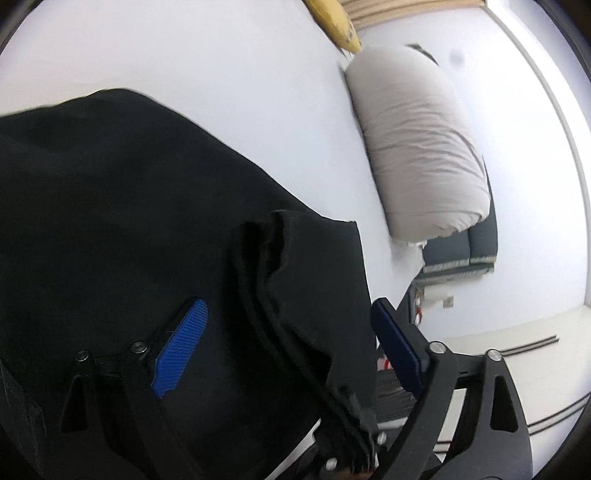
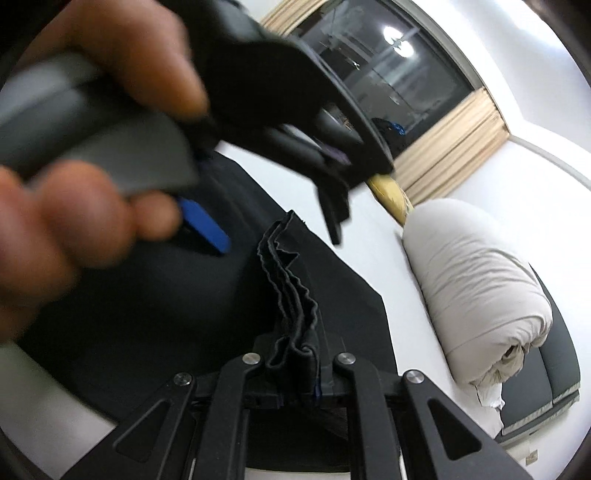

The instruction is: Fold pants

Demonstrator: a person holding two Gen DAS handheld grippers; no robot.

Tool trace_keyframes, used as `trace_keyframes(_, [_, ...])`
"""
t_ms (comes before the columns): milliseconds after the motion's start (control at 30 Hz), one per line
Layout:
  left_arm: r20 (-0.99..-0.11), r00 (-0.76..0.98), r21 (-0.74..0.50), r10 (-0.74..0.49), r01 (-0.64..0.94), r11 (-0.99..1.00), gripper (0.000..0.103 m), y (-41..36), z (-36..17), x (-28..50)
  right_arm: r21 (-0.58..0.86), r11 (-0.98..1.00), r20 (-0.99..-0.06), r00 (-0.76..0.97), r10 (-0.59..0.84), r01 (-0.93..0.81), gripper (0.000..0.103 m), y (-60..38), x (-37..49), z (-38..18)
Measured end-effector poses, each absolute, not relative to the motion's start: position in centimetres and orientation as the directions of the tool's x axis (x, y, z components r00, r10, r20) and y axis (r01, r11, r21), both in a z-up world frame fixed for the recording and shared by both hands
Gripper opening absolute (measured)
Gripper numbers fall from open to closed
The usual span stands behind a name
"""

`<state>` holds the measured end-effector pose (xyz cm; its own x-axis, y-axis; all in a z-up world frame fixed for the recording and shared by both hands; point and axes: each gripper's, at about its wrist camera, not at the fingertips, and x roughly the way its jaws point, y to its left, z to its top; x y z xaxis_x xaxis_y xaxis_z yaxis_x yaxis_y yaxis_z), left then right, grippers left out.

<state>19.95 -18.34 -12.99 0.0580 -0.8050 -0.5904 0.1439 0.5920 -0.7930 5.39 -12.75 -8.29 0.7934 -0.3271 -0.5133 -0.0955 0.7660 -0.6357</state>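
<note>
Black pants [image 1: 110, 206] lie spread on a white bed [image 1: 240, 81]. In the left wrist view my left gripper [image 1: 288, 343] is open, its blue pads [image 1: 181, 347] wide apart, with a raised fold of the pants between them. In the right wrist view my right gripper [image 2: 299, 365] is shut on a bunched, pleated edge of the pants [image 2: 291, 295] and holds it up. The left gripper [image 2: 266, 206] also shows there, open, held by a hand [image 2: 74, 184] at the upper left, blurred.
A rolled beige duvet [image 1: 421, 147] lies on the bed to the right, also in the right wrist view [image 2: 476, 288]. A yellow pillow [image 1: 336, 22] is at the far edge. A dark window with beige curtains [image 2: 454, 147] is behind. A dark sofa [image 1: 469, 247] stands past the bed.
</note>
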Motion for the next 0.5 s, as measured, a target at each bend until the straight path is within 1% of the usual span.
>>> trace_keyframes(33, [-0.596, 0.045, -0.787, -0.802, 0.162, 0.595, 0.069, -18.6, -12.8, 20.1, -0.635, 0.766, -0.514, 0.796, -0.320, -0.103, 0.012, -12.8, 5.6, -8.3])
trace_keyframes(67, [-0.604, 0.030, -0.781, -0.797, 0.177, 0.599, 0.040, -18.7, -12.7, 20.1, -0.632, 0.767, -0.514, 0.800, -0.308, -0.111, 0.012, -12.4, 5.4, -8.1])
trace_keyframes(100, [-0.622, 0.022, -0.767, -0.783, 0.184, 0.615, 0.026, -18.5, -12.8, 20.2, -0.630, 0.767, -0.514, 0.804, -0.299, -0.118, 0.012, -12.3, 5.4, -8.0])
trace_keyframes(133, [-0.627, 0.023, -0.762, -0.778, 0.187, 0.620, 0.026, -18.1, -12.8, 20.2, -0.629, 0.767, -0.515, 0.807, -0.290, -0.126, 0.012, -12.0, 5.4, -7.9])
trace_keyframes(167, [-0.629, 0.029, -0.760, -0.777, 0.191, 0.622, 0.019, -17.7, -12.7, 20.2, -0.629, 0.765, -0.514, 0.811, -0.280, -0.134, 0.012, -11.6, 5.4, -7.7])
trace_keyframes(200, [-0.630, 0.040, -0.756, -0.776, 0.199, 0.624, 0.014, -17.0, -12.6, 20.3, -0.628, 0.765, -0.514, 0.816, -0.267, -0.145, 0.012, -11.2, 5.4, -7.5])
trace_keyframes(267, [-0.640, 0.059, -0.740, -0.766, 0.222, 0.635, 0.009, -15.8, -12.1, 20.3, -0.621, 0.765, -0.520, 0.820, -0.240, -0.171, 0.012, -10.4, 5.5, -7.1])
trace_keyframes(500, [-0.700, 0.105, -0.666, -0.707, 0.261, 0.699, 0.009, -12.5, -11.0, 19.9, -0.598, 0.753, -0.570, 0.806, -0.161, -0.273, 0.012, -7.9, 6.1, -7.7])
